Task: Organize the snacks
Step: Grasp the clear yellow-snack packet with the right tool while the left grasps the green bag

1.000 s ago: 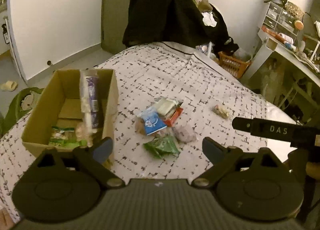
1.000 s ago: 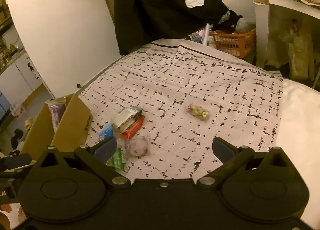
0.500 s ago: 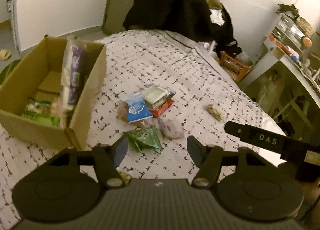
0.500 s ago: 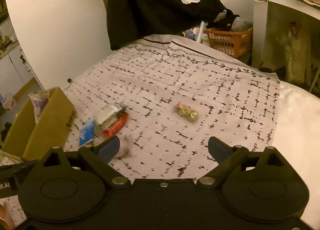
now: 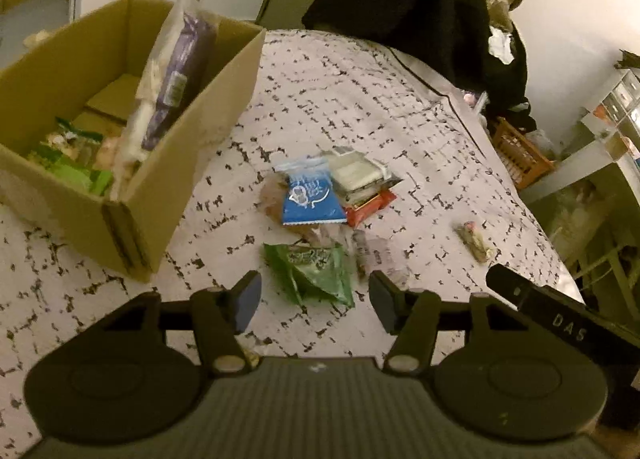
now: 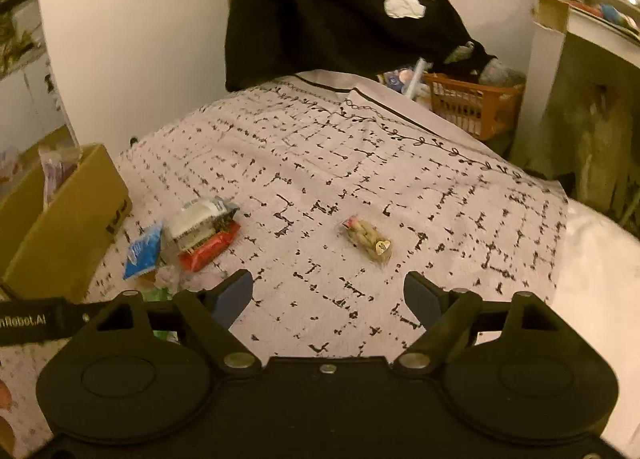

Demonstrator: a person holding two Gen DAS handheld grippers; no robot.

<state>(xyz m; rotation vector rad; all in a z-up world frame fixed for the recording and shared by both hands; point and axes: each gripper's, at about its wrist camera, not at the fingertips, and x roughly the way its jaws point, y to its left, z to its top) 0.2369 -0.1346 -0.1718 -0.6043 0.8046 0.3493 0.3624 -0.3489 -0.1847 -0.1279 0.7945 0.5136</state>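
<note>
A cardboard box (image 5: pixel 224 71) on the patterned cloth holds a tall purple-and-white packet (image 5: pixel 176 71) and green packets (image 5: pixel 68 167). To its right lies a pile of snacks: a blue packet (image 5: pixel 310 197), a silver packet (image 5: pixel 356 173), a red bar (image 5: pixel 370 205), a clear wrapped snack (image 5: pixel 378 255) and a green packet (image 5: pixel 316 269). My left gripper (image 5: pixel 314 297) is open and empty, just short of the green packet. A small tan snack bag (image 6: pixel 368 239) lies alone. My right gripper (image 6: pixel 328 295) is open and empty, short of it. The box (image 6: pixel 76 219) shows at its left.
A heap of dark clothes (image 6: pixel 328 11) lies at the bed's far end. An orange basket (image 6: pixel 472 103) and a white desk (image 6: pixel 592 35) stand off the bed's right side. The bare white mattress (image 6: pixel 600 283) shows at the right.
My left gripper has moved forward and down toward the snack pile, its fingers now flanking the green packet's near end. My right gripper has drifted toward the tan snack bag. Both stay open.
</note>
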